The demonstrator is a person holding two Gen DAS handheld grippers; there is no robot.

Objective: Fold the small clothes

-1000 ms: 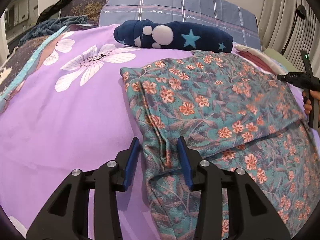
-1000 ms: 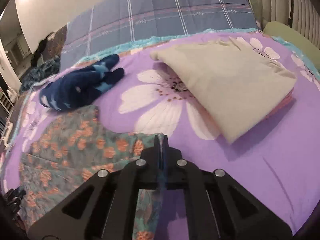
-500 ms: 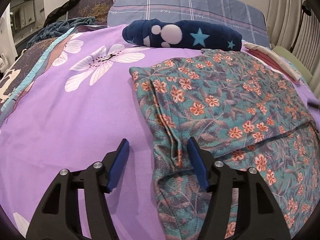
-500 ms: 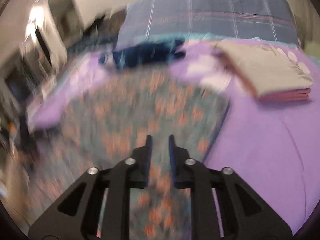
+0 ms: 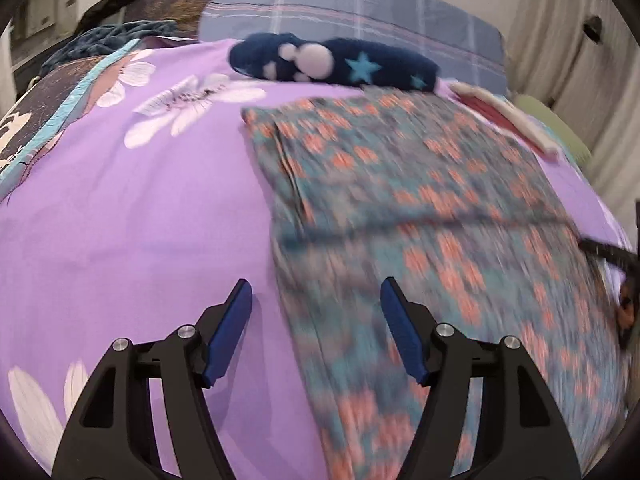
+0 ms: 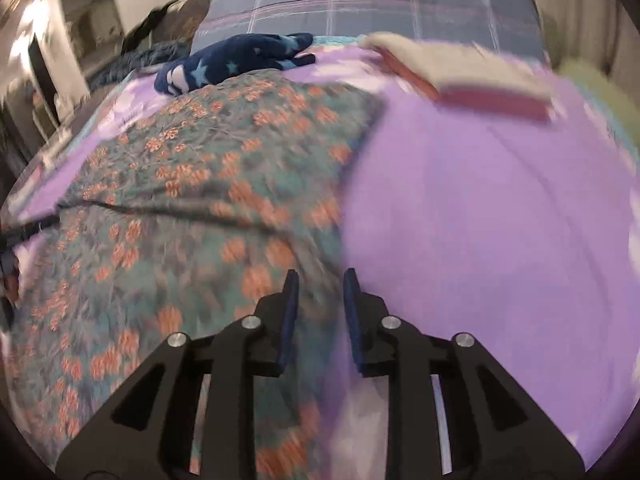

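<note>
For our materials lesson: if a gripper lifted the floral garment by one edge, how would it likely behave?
The floral garment would probably droop limply: it lies flat with soft creases and a folded layer. It likely weighs little, being thin. It might slide on the smooth purple bedsheet.

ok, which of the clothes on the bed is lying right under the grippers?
The floral teal garment, spread flat; the navy star-print one and folded beige stack lie farther back.

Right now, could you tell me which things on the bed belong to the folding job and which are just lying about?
For the job: floral garment, left gripper, right gripper.

Lying about: navy star fleece, folded beige and red stack, plaid pillow, purple bedsheet.
</note>
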